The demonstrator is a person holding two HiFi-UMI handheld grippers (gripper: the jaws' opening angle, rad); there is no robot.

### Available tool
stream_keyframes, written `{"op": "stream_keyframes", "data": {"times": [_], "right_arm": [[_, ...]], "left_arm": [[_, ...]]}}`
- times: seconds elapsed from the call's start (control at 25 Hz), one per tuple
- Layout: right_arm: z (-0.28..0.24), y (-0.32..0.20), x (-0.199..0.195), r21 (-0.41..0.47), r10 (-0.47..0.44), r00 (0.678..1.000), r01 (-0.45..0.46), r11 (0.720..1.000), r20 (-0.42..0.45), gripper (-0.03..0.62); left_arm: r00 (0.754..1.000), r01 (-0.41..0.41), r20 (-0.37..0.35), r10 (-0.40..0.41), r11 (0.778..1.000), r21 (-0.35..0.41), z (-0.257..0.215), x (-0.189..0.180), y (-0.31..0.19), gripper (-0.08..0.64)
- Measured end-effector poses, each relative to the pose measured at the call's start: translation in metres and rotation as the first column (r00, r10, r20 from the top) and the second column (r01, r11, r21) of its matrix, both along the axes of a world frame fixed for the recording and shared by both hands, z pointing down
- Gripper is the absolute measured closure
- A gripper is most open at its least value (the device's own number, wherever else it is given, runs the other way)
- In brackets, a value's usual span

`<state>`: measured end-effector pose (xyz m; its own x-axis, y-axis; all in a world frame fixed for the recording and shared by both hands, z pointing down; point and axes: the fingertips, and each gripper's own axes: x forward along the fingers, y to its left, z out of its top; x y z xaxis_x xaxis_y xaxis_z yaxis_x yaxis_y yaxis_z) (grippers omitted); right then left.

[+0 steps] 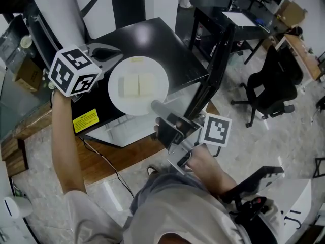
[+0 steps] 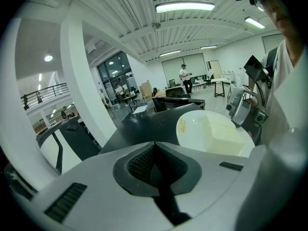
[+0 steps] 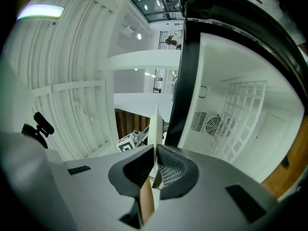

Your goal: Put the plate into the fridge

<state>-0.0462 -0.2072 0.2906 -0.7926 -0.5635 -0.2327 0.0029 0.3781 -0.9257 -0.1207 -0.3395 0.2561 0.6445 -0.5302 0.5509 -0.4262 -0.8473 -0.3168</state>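
A white plate carries two pale blocks and hangs over the black top of a small fridge. My right gripper is shut on the plate's near rim. In the right gripper view the plate stands edge-on between the jaws of the right gripper. The fridge door is open at the right, and the white inside with a fan grille shows past its black edge. My left gripper is shut and empty, left of the plate; the jaws of the left gripper meet.
A black office chair stands to the right, with a black desk behind it. A cable trails over the floor below the fridge. A cardboard box sits at the far left. A white column rises beside the fridge.
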Motion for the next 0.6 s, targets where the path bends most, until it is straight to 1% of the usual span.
{"op": "stream_keyframes", "data": {"times": [0.12,0.24,0.32,0.44,0.6], "right_arm": [[0.002,0.014,-0.006,-0.002,-0.001,1.0,0.001,1.0,0.012,0.559],[0.008,0.041,-0.013,-0.004,-0.001,1.0,0.001,1.0,0.026,0.56],[0.009,0.05,-0.016,-0.002,0.001,1.0,-0.001,1.0,0.03,0.559],[0.002,0.051,-0.016,0.013,0.009,1.0,-0.009,1.0,0.025,0.558],[-0.01,0.049,-0.02,0.045,0.011,1.0,-0.012,0.999,0.01,0.559]], "left_arm": [[0.999,0.042,-0.031,-0.04,0.997,0.066,-0.017,-0.011,0.019,0.541],[0.992,0.085,-0.105,-0.071,0.987,0.138,-0.035,-0.02,0.056,0.541],[0.986,0.112,-0.146,-0.085,0.976,0.187,-0.046,-0.024,0.075,0.541],[0.976,0.151,-0.19,-0.103,0.954,0.26,-0.068,-0.028,0.091,0.541],[0.957,0.196,-0.267,-0.111,0.929,0.314,-0.085,-0.031,0.114,0.541]]}}
